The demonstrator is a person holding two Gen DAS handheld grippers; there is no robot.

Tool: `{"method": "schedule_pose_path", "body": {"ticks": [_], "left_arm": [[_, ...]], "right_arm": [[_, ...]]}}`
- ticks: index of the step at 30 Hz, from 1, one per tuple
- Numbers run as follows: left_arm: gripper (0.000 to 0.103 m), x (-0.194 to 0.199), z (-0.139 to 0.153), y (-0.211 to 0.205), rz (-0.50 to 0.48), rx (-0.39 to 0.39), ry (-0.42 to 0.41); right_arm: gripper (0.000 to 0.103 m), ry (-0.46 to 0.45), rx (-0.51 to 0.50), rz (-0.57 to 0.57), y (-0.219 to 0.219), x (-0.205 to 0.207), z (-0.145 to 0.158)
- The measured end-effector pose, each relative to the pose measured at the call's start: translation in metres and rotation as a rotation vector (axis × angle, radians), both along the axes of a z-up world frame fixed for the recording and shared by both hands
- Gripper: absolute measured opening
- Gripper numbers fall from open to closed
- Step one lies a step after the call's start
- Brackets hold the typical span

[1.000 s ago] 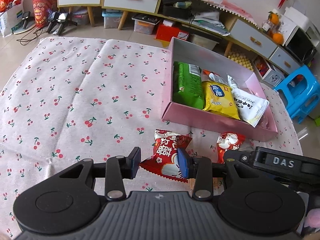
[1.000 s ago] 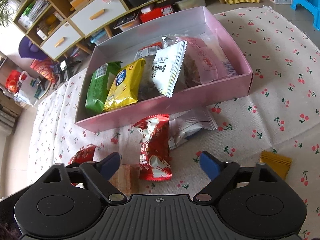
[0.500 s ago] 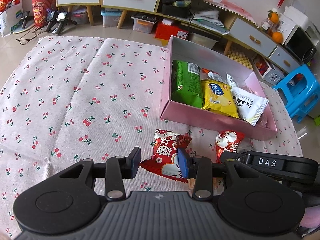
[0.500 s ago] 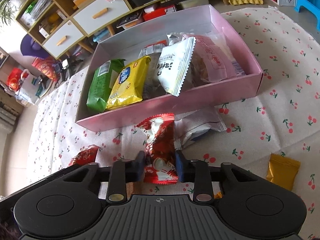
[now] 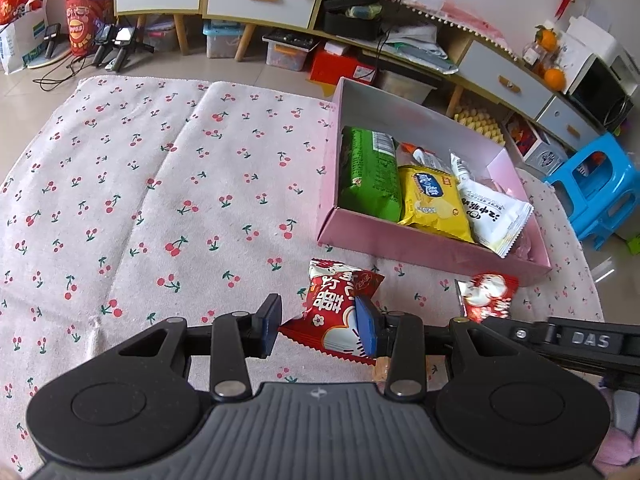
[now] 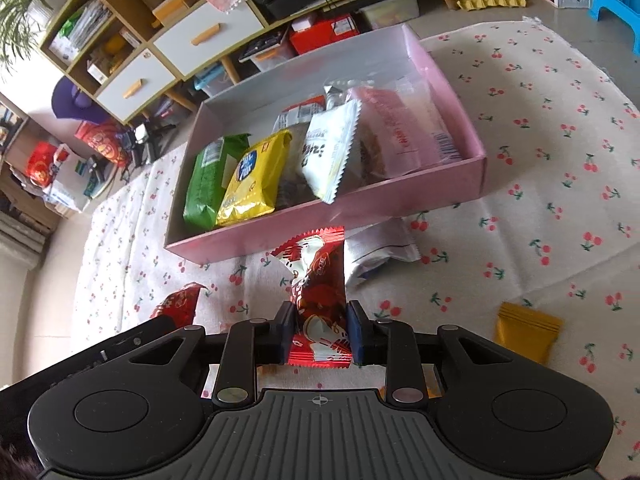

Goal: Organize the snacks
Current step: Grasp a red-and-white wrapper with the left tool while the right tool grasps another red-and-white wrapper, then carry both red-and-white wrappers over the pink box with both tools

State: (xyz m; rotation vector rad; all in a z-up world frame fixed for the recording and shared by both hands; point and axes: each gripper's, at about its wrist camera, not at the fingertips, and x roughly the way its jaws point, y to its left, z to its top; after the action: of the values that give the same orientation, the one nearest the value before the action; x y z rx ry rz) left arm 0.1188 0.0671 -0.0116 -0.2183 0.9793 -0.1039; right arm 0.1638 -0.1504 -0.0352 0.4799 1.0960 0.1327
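A pink box (image 5: 420, 248) on the cherry-print cloth (image 5: 160, 184) holds green, yellow and white snack packs. In front of its near wall, my left gripper (image 5: 318, 326) is shut on a red packet with white characters (image 5: 332, 304). My right gripper (image 6: 322, 332) is shut on a second red packet with a cartoon figure (image 6: 316, 276), which stands up between the pads just short of the pink box (image 6: 360, 208). That second packet (image 5: 488, 292) also shows in the left wrist view, above the right gripper's black body. The left's red packet (image 6: 180, 300) shows at the right view's lower left.
A silver packet (image 6: 376, 248) lies against the box's front wall and a gold packet (image 6: 524, 328) lies on the cloth to the right. Low cabinets with drawers (image 5: 256, 0) run behind the cloth. A blue stool (image 5: 596, 192) stands at the far right.
My right gripper went from wide open to shut on the cartoon red packet, which now stands raised off the cloth. The left gripper kept still with its packet.
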Motion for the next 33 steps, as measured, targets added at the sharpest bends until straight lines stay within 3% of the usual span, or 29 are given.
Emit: {"method": "schedule_pose_path", "body": {"ticks": [11,19,24,33], "left_arm": [[0.037,0.002,0.021,-0.001,0.02,-0.067,-0.063],[0.036,0.024,0.03,-0.014,-0.005,-0.033,-0.119],[0.037,0.051,0.029,-0.028,-0.009,-0.063,-0.119],[0.037,0.09,0.014,-0.061,-0.065,0.018,-0.156]], "right_arm": [[0.027,-0.06,0.085,-0.019,-0.035,-0.015,0.031],[0.027,-0.112,0.125,-0.079,-0.063,0.006,0.051],[0.027,-0.124,0.136,-0.128,-0.076,0.032,0.045],[0.027,-0.147,0.101,-0.143,-0.085,0.077,0.019]]}}
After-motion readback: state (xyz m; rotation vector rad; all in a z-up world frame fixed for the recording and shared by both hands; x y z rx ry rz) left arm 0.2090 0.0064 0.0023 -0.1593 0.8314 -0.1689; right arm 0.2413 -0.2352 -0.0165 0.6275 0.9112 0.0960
